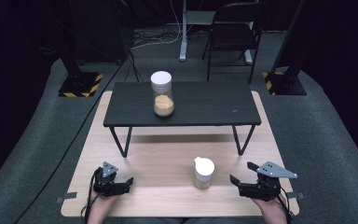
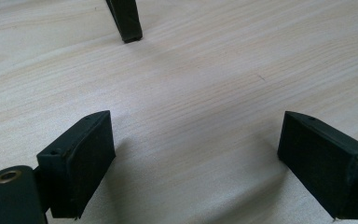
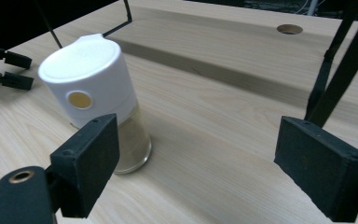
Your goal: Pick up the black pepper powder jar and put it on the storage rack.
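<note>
A small glass jar [image 1: 203, 172] with a white spouted lid stands near the front of the pale wooden tabletop [image 1: 158, 163]; it holds a little pale powder. In the right gripper view the small jar [image 3: 93, 88] stands just ahead of the left-hand jaw, outside the gap. My right gripper [image 1: 241, 171] is open to the right of this jar, pointing at it, its jaws [image 3: 196, 163] wide apart and empty. My left gripper [image 1: 129, 184] rests at the front left, open over bare wood [image 2: 196, 158]. A taller jar [image 1: 162, 93] with a white cap and orange-brown grains stands on the black low table [image 1: 205, 107].
The black low table stands on thin metal legs [image 1: 126, 142] across the back half of the wooden top; one foot [image 2: 128, 23] shows ahead of my left gripper. A folding chair [image 1: 235, 32] and stand bases [image 1: 81, 84] are on the grey floor beyond.
</note>
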The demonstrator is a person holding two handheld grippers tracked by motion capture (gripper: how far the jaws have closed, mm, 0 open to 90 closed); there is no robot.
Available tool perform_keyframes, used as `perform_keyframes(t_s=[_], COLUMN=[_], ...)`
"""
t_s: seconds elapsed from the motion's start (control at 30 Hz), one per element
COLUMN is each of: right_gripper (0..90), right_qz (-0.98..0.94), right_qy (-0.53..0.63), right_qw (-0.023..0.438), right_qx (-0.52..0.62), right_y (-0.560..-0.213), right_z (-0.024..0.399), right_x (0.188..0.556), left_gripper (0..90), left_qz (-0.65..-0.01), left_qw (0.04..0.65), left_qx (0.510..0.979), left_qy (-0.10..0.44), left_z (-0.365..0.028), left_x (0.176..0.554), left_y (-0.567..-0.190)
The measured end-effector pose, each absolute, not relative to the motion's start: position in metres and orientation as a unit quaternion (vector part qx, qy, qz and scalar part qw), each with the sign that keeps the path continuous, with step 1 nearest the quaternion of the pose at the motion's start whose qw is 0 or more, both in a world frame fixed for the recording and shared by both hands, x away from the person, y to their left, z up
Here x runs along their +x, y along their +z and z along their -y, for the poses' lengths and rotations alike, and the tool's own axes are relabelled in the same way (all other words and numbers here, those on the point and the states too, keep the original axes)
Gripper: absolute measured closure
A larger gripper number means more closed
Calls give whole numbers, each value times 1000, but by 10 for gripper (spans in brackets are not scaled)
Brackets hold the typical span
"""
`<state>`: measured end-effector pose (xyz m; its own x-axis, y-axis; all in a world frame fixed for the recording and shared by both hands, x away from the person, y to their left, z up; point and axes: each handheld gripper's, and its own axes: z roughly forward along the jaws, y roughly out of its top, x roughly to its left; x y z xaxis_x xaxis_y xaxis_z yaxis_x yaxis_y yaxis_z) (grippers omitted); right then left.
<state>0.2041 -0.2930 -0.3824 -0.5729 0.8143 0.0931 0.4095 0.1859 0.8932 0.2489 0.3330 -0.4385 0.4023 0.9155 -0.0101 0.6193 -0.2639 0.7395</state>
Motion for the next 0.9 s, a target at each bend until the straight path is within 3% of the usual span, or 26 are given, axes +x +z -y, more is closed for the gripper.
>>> perform_keyframes(t_s=[0.9], right_gripper=[126], right_qz=[-762], right_qy=[502], right_qw=[180], right_qx=[367], right_y=[-377], right_z=[269], right_x=[203], left_gripper=[93], left_qz=[-497], left_qw=[341], left_qx=[768], left_qy=[215], left_z=[-332], left_x=[250], left_y=[-438])
